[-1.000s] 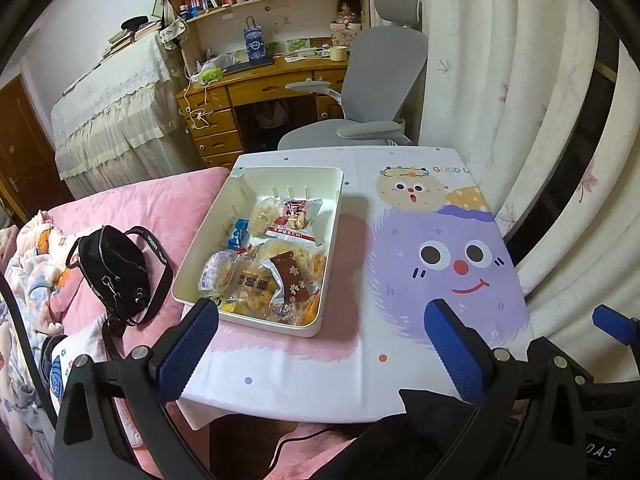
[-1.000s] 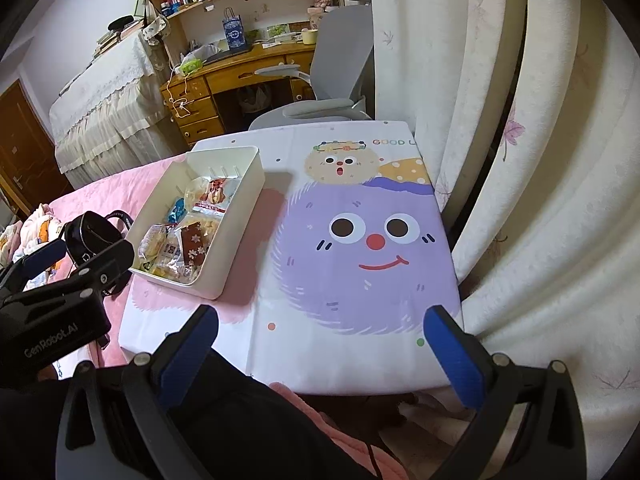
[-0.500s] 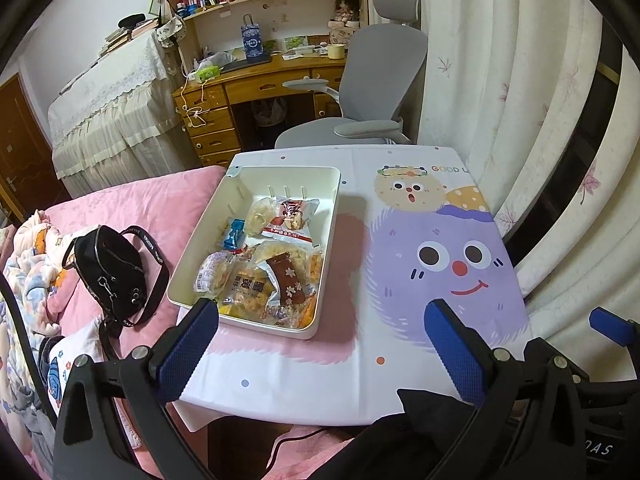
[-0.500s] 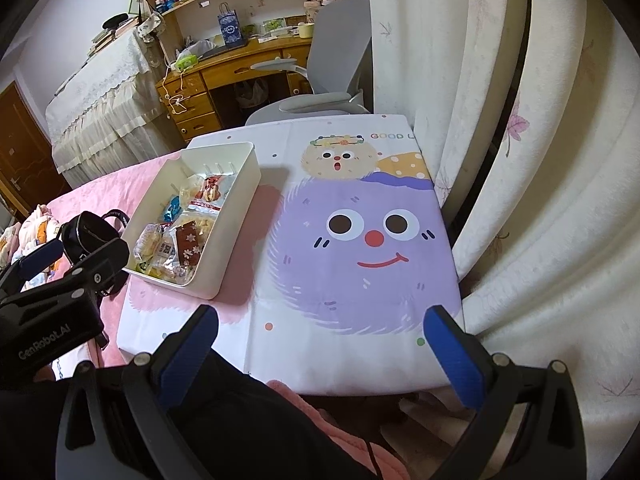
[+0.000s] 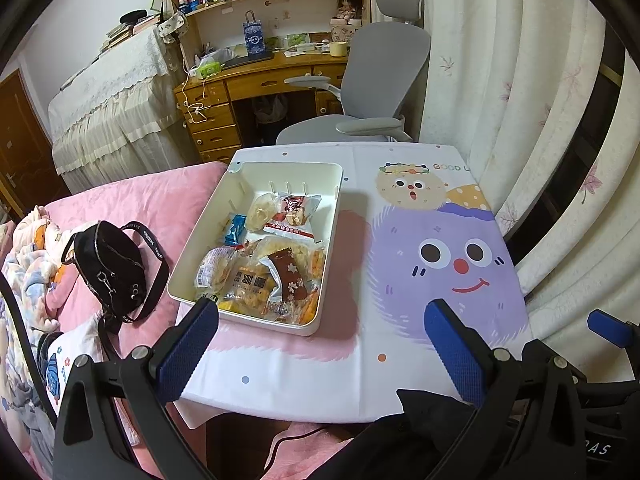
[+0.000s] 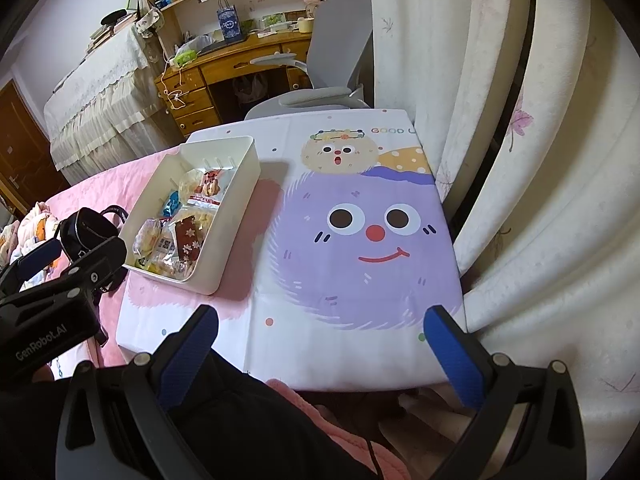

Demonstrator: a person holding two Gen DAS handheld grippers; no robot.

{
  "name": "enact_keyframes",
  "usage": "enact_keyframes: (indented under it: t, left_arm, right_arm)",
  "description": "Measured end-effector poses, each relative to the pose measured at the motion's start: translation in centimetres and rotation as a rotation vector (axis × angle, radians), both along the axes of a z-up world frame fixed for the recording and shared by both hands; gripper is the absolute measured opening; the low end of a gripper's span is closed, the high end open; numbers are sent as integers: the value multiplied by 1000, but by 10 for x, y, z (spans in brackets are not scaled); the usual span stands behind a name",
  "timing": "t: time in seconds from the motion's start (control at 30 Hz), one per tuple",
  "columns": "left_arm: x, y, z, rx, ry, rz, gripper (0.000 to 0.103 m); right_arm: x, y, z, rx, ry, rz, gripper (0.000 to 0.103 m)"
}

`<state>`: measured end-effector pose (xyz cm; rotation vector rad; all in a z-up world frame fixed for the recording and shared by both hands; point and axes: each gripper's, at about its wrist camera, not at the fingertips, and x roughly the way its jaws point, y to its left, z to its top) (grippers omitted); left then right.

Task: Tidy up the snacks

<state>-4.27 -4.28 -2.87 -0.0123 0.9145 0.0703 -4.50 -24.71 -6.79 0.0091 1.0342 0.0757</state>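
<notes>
A white plastic bin (image 5: 334,216) sits on the left part of a small table with a cartoon cloth (image 5: 440,248). It holds several wrapped snacks (image 5: 260,268), among them a red and white packet (image 5: 294,210) and a blue one (image 5: 235,229). The bin also shows in the right wrist view (image 6: 240,200). My left gripper (image 5: 320,344) is open and empty, held above the table's near edge. My right gripper (image 6: 320,344) is open and empty, near the front edge, right of the bin. The left gripper's body shows in the right wrist view (image 6: 52,280).
A black bag (image 5: 108,264) lies on the pink bed (image 5: 160,204) left of the table. A grey office chair (image 5: 372,96) and a wooden desk (image 5: 256,80) stand behind. White curtains (image 6: 540,160) hang along the table's right side.
Both grippers drifted slightly, so the table and bin sit a little differently in view. Both stay open and empty. The snacks have not moved.
</notes>
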Motion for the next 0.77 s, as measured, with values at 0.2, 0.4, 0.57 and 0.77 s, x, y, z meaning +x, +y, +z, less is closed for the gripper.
enact_keyframes:
  t: [0.2,0.4,0.57,0.77]
  left_arm:
    - [-4,2,-4,-12,5,10,102]
    - [-8,2,-6,-20,9,18,102]
    - [-8,1,-7,-23,14,20,102]
    - [-9,1,-7,-21,13,20,102]
  right_arm:
    - [0,0,-3,-6,13,5,103]
    - [-1,-1,-4,-14,28,13,103]
    - [-2,-4,-5,-18,39,13,103]
    - [0,-6,-5,-17,43,12,103]
